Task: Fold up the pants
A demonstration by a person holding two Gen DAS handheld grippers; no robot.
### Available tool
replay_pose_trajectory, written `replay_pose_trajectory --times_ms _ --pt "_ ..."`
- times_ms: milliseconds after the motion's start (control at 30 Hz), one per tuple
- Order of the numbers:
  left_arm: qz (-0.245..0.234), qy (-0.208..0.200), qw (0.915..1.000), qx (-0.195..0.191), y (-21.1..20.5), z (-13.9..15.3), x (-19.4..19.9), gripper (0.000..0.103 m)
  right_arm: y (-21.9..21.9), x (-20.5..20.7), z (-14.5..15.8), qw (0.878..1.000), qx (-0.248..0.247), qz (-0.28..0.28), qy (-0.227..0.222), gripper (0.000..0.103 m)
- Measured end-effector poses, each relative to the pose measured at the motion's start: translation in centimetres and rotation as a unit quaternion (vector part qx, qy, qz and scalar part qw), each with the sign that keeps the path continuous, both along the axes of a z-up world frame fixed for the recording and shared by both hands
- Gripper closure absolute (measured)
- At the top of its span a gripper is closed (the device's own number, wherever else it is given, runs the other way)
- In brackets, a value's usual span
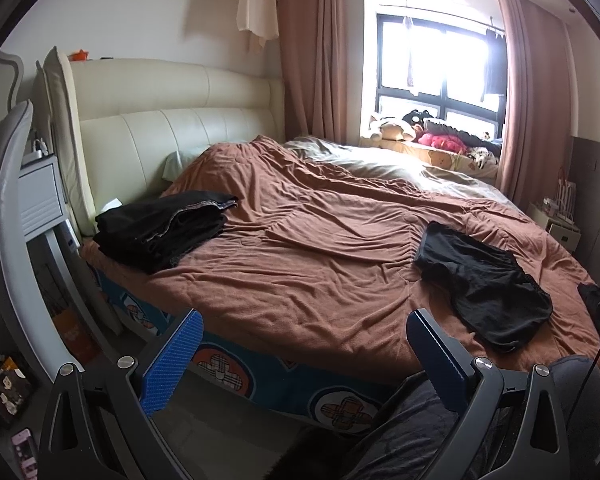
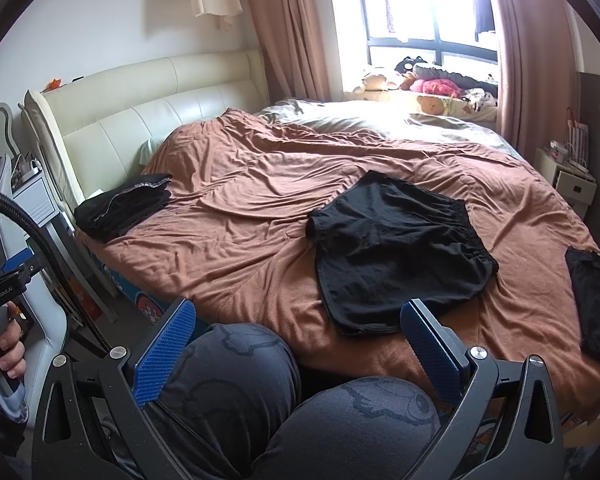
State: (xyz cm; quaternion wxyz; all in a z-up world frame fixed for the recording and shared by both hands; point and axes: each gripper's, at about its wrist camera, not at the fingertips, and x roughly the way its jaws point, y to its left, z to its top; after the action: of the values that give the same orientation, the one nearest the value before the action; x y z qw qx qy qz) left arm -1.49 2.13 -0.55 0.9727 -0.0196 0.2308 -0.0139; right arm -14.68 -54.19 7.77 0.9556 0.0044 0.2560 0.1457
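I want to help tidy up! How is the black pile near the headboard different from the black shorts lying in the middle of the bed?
The black pile is folded into neat stacked layers; the black shorts lie spread open in a single loose layer. The pile sits at the bed's edge by the headboard; the shorts lie nearer the person's knees. The pile looks thick, the shorts flat and wrinkled. Both are black clothes resting on the brown blanket, and neither hand-held gripper touches them.

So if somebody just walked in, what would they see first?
Probably the big bed with its rumpled brown blanket, which fills most of the room. On it lie loose black shorts near the front edge, and a neat stack of folded black clothes sits at the corner by the cream headboard. Behind, the bright window glows, with stuffed toys on its sill.
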Motion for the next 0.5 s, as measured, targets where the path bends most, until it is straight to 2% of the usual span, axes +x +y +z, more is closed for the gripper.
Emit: replay_pose_trajectory --times_ms 500 --pt "0.006 0.003 1.0000 -0.005 0.46 -0.21 0.00 0.000 0.24 0.13 -0.11 1.000 -0.001 0.000 0.001 0.000"
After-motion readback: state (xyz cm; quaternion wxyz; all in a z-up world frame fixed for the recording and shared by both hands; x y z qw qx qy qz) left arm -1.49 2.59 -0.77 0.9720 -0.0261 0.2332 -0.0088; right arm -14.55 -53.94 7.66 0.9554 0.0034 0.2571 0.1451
